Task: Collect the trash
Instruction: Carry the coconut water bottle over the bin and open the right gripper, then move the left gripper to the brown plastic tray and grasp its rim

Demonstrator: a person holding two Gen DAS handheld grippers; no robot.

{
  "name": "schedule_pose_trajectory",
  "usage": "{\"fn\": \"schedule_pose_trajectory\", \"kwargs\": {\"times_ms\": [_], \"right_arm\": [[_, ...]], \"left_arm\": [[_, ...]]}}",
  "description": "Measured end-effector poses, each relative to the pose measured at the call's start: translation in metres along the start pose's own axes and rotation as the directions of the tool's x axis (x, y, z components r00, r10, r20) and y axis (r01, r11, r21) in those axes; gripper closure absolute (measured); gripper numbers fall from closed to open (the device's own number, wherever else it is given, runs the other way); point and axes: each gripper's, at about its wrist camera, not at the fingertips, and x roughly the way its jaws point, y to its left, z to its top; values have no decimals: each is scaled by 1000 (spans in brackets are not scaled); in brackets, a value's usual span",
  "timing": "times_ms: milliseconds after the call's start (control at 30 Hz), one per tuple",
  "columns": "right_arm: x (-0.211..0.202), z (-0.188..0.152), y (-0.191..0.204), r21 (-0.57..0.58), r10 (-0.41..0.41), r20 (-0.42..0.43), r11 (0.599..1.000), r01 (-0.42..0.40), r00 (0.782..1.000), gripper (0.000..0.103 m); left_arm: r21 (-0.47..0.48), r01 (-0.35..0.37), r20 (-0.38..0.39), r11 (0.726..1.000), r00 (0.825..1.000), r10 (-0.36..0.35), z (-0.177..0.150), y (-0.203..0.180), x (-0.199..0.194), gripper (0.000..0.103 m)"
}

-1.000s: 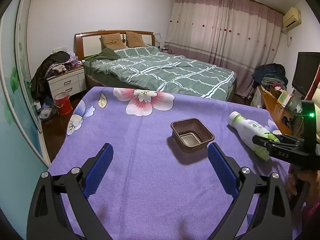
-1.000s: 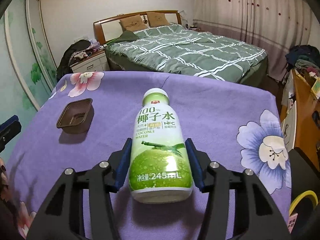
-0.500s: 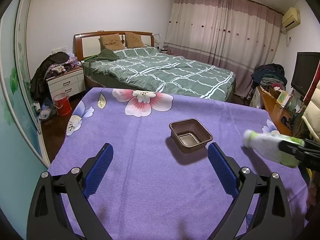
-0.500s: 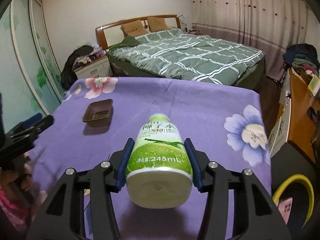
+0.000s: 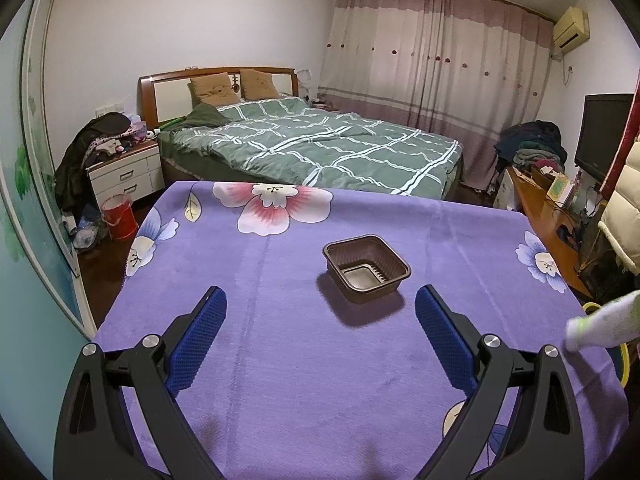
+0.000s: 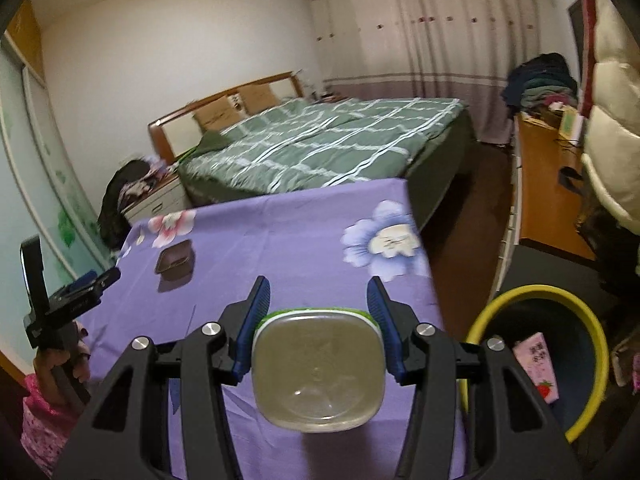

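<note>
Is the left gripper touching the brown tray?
Apart. The left wrist view shows purple cloth between the open left gripper and the brown tray.

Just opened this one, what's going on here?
A person is clearing trash off a table covered with a purple floral cloth, with a gripper in each hand. The right gripper is clamped on a green-labelled drink bottle, held above the table's right side, near a yellow-rimmed bin on the floor that already holds a pink carton. The left gripper is open and empty, short of a brown plastic tray sitting on the cloth.
</note>
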Motion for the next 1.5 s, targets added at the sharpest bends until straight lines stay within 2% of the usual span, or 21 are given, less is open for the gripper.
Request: {"fn": "schedule_pose_trajectory", "kwargs": {"times_ms": [300,433,533,667,733,800,967,1100,1200,1333,1500], "right_arm": [[-41,14,-62,104,-130,58,987,123,990,55],[-56,18,-93,153,-207,83,969,193,975,55],[-57,22,-120,189,-276,78,948,258,958,55],[-37,21,-157,211,-348,-3,916,340,938,54],[-31,18,-165,230,-395,-10,893,386,919,48],[-28,16,-163,227,-438,0,875,427,899,46],[-12,9,-120,218,-410,61,895,389,910,35],[9,2,-86,202,-351,94,923,328,931,34],[24,-6,-65,174,-332,127,935,308,935,34],[34,-10,-55,143,-285,106,952,270,953,34],[36,-10,-51,138,-274,122,957,257,954,28]], "left_arm": [[11,3,-9,1000,1000,-3,-1,-3,0,9],[19,8,-11,1000,1000,-8,-2,-6,0,9],[27,15,-18,1000,1000,-14,-2,-8,1,9],[36,20,-24,999,1000,-20,-3,-10,3,9],[38,22,-27,999,999,-21,-4,-11,3,9],[41,23,-32,999,999,-21,-4,-12,5,9],[44,32,-52,998,998,-30,-5,-14,10,9],[39,28,-91,999,996,-25,-3,-22,13,9],[35,21,-149,999,989,-16,1,-33,19,9],[51,-26,-172,998,984,34,9,-52,33,9],[-29,-52,-219,998,975,44,18,-63,67,9]]}}
